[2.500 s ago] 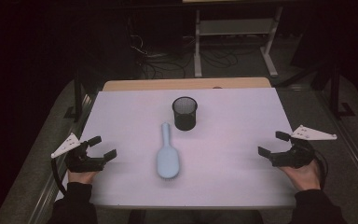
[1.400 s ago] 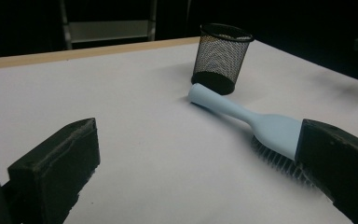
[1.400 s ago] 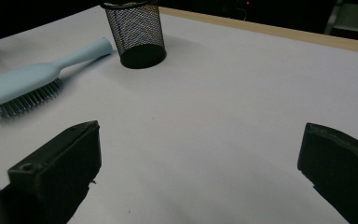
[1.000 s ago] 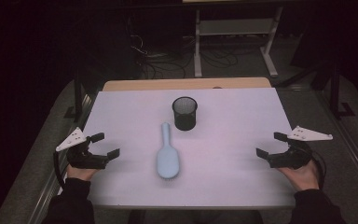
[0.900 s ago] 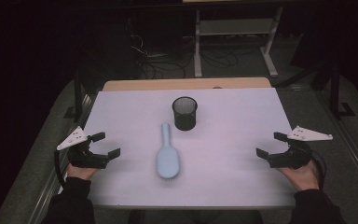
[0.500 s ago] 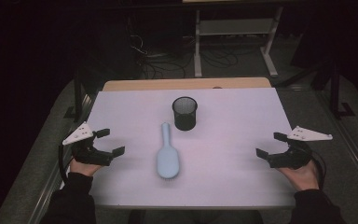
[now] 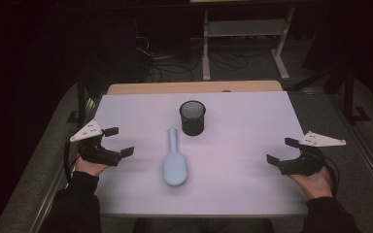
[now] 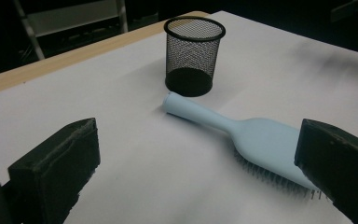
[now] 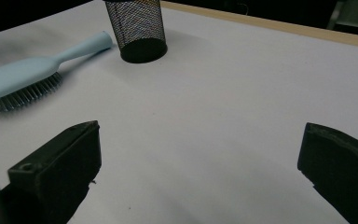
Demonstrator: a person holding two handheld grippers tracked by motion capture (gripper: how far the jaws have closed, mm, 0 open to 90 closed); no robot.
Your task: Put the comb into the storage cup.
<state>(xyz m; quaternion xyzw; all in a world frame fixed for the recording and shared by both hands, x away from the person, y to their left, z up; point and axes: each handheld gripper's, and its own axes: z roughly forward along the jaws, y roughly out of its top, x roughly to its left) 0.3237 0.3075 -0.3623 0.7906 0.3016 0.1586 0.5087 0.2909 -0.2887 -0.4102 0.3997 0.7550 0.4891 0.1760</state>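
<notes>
Hairbrush of pale blue plastic (image 7: 175, 160) lies mid-frame in the high view, handle pointing up toward the black mesh cup (image 7: 193, 117). Left gripper (image 7: 117, 141) and right gripper (image 7: 281, 151) sit wide open. Left gripper view: brush (image 8: 247, 140) runs diagonally, handle upper left. Right gripper view: brush (image 9: 32, 74) upper left, bristles down.

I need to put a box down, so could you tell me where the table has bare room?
Bare: between the hairbrush and the right gripper, and the far corners beside the mesh cup. Crowded: the middle, where the brush handle nearly meets the cup.
</notes>
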